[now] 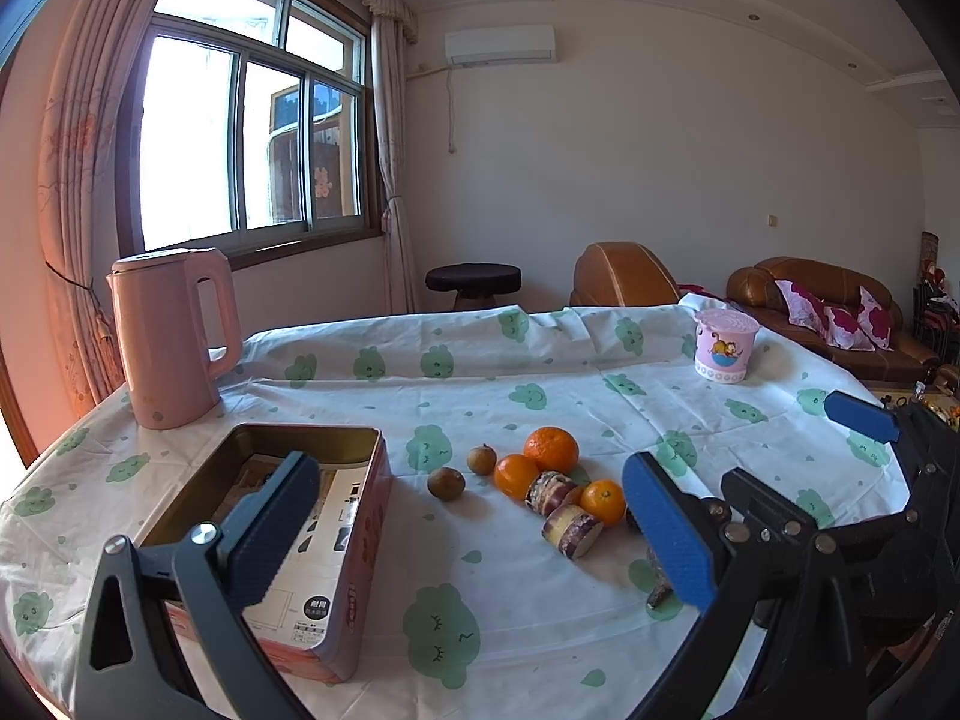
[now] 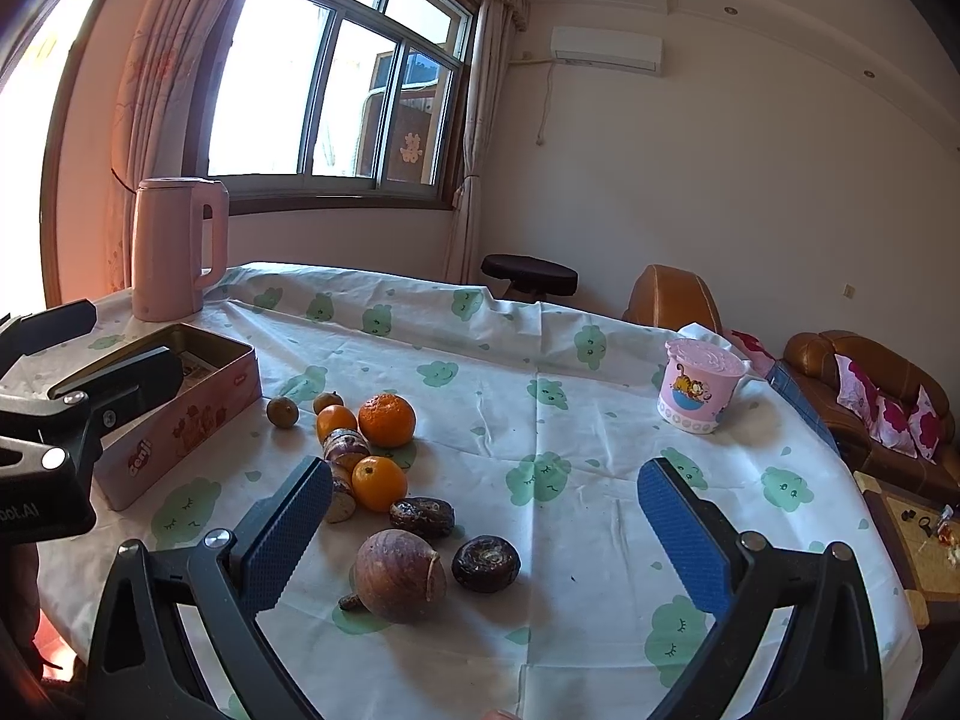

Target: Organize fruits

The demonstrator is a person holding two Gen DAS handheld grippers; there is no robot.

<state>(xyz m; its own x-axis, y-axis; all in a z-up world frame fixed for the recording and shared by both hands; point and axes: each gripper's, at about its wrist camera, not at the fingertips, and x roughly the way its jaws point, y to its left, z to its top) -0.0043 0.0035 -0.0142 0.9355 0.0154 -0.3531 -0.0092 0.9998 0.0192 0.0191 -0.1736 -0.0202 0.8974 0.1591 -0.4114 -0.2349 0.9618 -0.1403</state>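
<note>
On the cloth-covered counter (image 2: 540, 360), oranges (image 2: 386, 419) lie right of the open tin (image 2: 180, 408), both grippers' jaws spread wide, holding nothing: left gripper (image 1: 474, 534), right gripper (image 2: 486, 534).

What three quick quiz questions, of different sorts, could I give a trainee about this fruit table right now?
1. True or false: the pink tin box already holds an orange.
2. How many oranges lie on the tablecloth?
3. Multiple choice: the large brown round fruit lies nearest to A) the pink kettle, B) the right gripper, C) the pink cartoon cup.

Key
1. False: only printed paper shows inside the tin.
2. Three: the large orange and two smaller ones.
3. B: it lies just ahead of the right gripper's open jaws. The left gripper is open too.
</note>
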